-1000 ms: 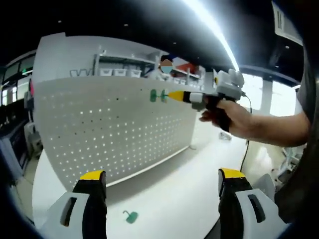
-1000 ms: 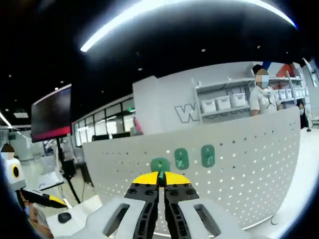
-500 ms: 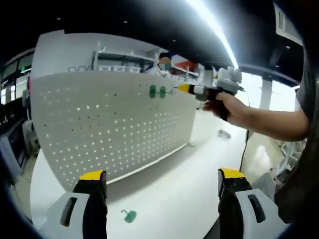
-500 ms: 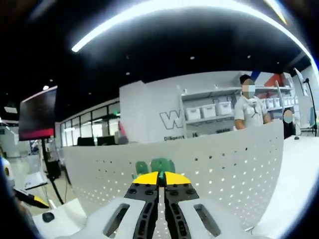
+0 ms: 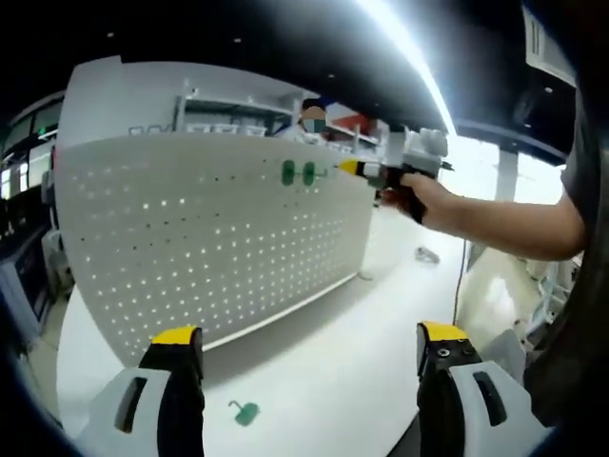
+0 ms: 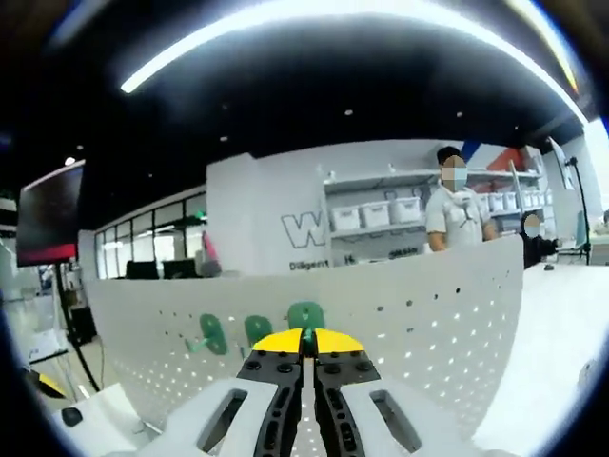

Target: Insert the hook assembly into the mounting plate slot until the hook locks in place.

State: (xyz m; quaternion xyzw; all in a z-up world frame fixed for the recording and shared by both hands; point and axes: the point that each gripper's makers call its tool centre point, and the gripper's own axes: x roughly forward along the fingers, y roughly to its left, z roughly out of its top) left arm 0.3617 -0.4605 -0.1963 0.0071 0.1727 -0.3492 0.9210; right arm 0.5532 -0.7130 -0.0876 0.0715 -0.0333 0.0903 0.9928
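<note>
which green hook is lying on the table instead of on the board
The lone green hook lying flat on the white table, in front of the left gripper. The other two hooks hang near the pegboard's top edge.

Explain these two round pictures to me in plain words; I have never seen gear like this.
A person holds a hand tool with two jaws in each hand, and a fisheye camera rides on each tool.

In the left gripper view, the left gripper shows at the bottom with its yellow-tipped jaws wide apart and nothing between them. Below them a spare green hook lies on the white table. A white pegboard stands upright on that table, with two green hooks near its top edge. The person's hand brings the right gripper up to the board.

In the right gripper view, the right gripper's jaws are shut on a green hook at the board. People and shelves stand behind.
</note>
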